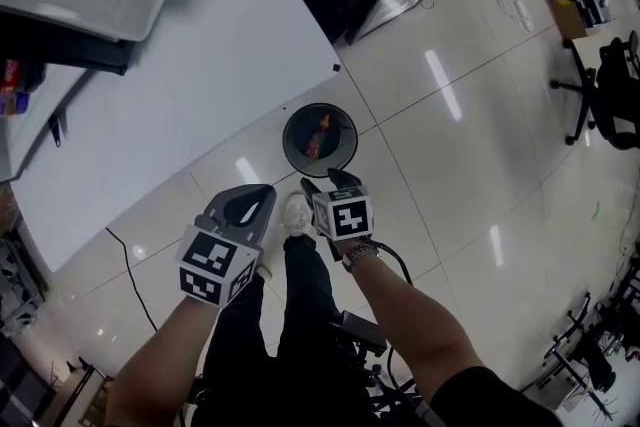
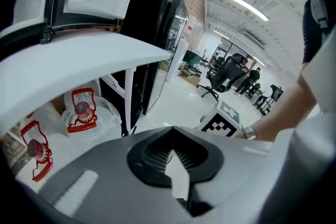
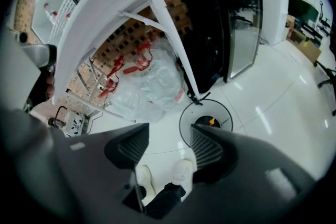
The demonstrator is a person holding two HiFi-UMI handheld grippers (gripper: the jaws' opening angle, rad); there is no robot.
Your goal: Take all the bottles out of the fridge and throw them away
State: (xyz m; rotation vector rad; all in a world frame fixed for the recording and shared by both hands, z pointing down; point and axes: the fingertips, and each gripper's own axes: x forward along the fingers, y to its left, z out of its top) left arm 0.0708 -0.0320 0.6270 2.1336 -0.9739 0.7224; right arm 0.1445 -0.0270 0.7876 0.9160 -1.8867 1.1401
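In the head view a round dark bin (image 1: 320, 137) stands on the pale floor just beyond both grippers. A red and orange thing (image 1: 316, 137) lies inside it; I cannot tell whether it is a bottle. The bin (image 3: 206, 120) also shows past the right gripper's jaws. My right gripper (image 1: 328, 181) (image 3: 169, 147) is open and empty, with only shoes and floor showing in its gap. My left gripper (image 1: 260, 197) (image 2: 170, 153) has its ribbed pads together and holds nothing. The black fridge (image 2: 152, 44) (image 3: 210, 13) stands behind the table.
A white table (image 1: 180, 85) covers the left, its edge close to the bin. Clear plastic bags with red print (image 3: 149, 81) (image 2: 81, 113) lie under it. My shoe (image 1: 295, 212) is beside the bin. Office chairs (image 1: 610, 95) stand at the right.
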